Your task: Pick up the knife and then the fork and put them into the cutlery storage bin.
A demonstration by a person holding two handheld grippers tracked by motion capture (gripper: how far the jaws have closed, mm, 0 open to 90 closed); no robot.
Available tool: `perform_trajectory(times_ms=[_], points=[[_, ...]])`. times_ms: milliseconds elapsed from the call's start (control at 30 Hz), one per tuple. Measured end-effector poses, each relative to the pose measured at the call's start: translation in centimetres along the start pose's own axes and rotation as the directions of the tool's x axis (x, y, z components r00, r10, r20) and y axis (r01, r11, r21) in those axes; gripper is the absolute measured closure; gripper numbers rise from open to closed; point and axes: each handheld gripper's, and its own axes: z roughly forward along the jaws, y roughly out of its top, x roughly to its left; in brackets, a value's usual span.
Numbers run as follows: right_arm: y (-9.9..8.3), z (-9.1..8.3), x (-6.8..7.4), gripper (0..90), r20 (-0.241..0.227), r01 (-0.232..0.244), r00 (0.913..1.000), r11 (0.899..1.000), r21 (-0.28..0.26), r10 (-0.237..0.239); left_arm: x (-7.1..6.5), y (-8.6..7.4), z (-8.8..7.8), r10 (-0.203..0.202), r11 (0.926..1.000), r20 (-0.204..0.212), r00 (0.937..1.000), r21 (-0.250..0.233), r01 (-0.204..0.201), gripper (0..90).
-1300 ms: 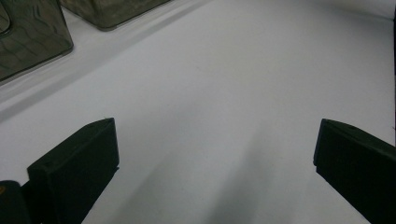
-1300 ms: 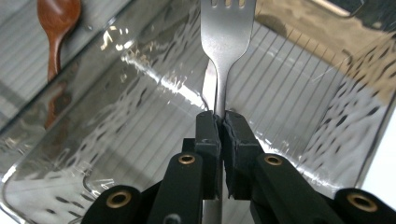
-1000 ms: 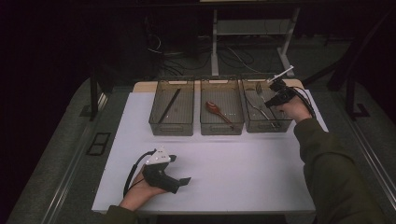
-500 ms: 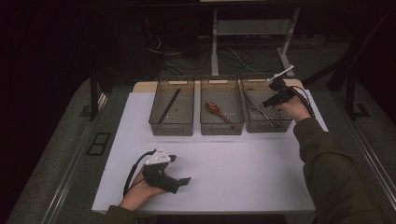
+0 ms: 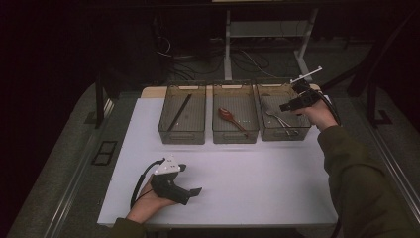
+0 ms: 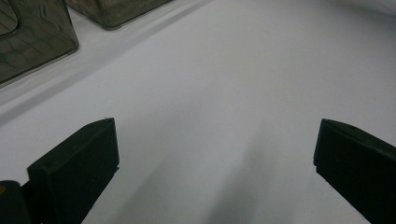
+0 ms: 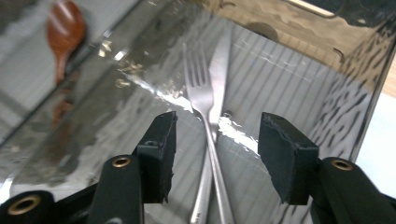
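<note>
Two black jaws of the left hand-held gripper (image 6: 215, 182) rise from the bottom corners of the frame, standing wide apart with nothing between them but bare white tabletop (image 6: 224, 93). Soft shadows run across the sheet between the jaws. At the upper left, the corner of a smoky translucent bin (image 6: 32, 39) rests on the tabletop, and the lower edge of a second bin (image 6: 116, 10) sits just beyond it along the top edge, a narrow gap between them.

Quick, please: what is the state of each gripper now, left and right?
Left gripper: open, holding nothing, over the white table.
Right gripper: jaws just opening, open above the fork and knife in the right bin.
</note>
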Motion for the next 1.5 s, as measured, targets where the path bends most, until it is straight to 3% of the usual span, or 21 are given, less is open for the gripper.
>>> perform_trajectory(times_ms=[433,567,967,1500], points=[[-1.6,-2.4,1.0,41.0,-0.082,0.044,0.9952,0.994,-0.096,-0.052,0.2,-0.1,-0.1,-0.003,1.0000,-0.002,1.0000,0.001,0.003,0.0],[-2.3,-2.9,1.5,37.5,-0.119,0.040,0.9913,0.990,-0.135,-0.056,0.2,-0.1,-0.2,0.001,1.0000,0.000,1.0000,0.001,-0.001,0.0],[-4.7,-4.2,3.3,26.6,-0.160,0.018,0.9854,0.972,-0.236,-0.057,0.3,-0.1,-0.2,-0.001,1.0000,0.001,1.0000,-0.004,0.001,0.0],[-9.5,-4.7,5.6,21.2,-0.206,0.051,0.9724,0.961,-0.271,-0.109,0.3,-0.3,-0.3,0.007,1.0000,-0.018,0.9998,0.003,-0.007,0.0]])
